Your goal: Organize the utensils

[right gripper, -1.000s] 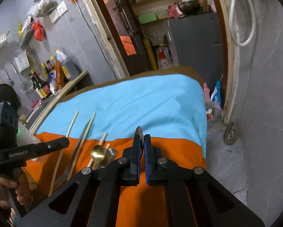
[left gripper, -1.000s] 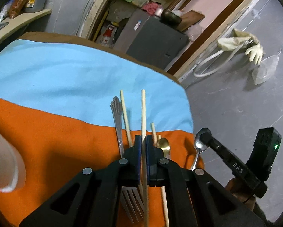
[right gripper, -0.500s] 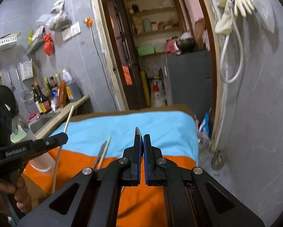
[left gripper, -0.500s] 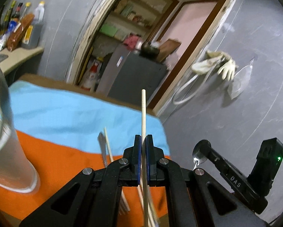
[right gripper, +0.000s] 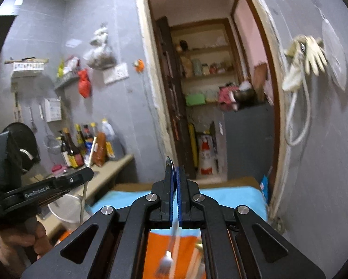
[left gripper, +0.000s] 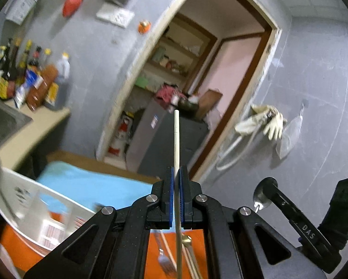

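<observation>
Both grippers are rising off the orange cloth (left gripper: 18,246): the left gripper (left gripper: 176,197) is clamping a chopstick (left gripper: 176,139), the right gripper (right gripper: 175,197) probably a spoon (right gripper: 169,162), heading toward the white holder (left gripper: 34,200).

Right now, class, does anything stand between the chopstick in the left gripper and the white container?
Nothing visible does. The left gripper holds the chopstick above the cloth; the white container sits lower left in view, with open space between.
</observation>
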`<act>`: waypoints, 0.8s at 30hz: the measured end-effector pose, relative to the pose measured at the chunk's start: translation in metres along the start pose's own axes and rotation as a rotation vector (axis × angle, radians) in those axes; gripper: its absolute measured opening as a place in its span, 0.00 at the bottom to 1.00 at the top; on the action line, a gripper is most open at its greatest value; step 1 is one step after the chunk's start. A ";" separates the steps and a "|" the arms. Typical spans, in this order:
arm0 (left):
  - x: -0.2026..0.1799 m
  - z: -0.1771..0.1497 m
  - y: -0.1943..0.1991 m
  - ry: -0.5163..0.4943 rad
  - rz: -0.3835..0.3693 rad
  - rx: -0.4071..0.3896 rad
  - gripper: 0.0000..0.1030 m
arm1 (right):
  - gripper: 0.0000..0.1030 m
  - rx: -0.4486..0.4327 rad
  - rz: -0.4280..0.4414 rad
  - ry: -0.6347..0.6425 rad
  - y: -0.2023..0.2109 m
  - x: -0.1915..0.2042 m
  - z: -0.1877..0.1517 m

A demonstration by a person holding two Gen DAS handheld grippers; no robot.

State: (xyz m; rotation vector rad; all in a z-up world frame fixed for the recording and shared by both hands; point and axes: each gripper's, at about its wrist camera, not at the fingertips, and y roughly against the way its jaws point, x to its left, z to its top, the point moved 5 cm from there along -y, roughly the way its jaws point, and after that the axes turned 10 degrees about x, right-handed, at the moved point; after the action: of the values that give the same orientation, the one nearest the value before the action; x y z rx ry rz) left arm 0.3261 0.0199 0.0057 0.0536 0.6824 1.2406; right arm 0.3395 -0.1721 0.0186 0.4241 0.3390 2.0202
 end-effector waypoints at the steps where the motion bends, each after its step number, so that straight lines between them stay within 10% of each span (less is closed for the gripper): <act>1: 0.005 0.004 0.008 -0.002 0.011 -0.012 0.02 | 0.01 -0.009 0.010 0.010 -0.001 0.010 0.004; 13: 0.110 0.049 0.085 0.049 0.170 -0.155 0.02 | 0.01 -0.080 0.075 0.086 -0.023 0.104 0.026; 24: 0.188 0.056 0.074 0.144 0.212 -0.253 0.02 | 0.01 -0.098 0.030 0.195 -0.060 0.143 0.004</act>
State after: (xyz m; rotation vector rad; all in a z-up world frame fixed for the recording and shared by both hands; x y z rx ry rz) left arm 0.3205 0.2296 -0.0044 -0.1780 0.6508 1.5377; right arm 0.3256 -0.0173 0.0194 0.1722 0.3525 2.1033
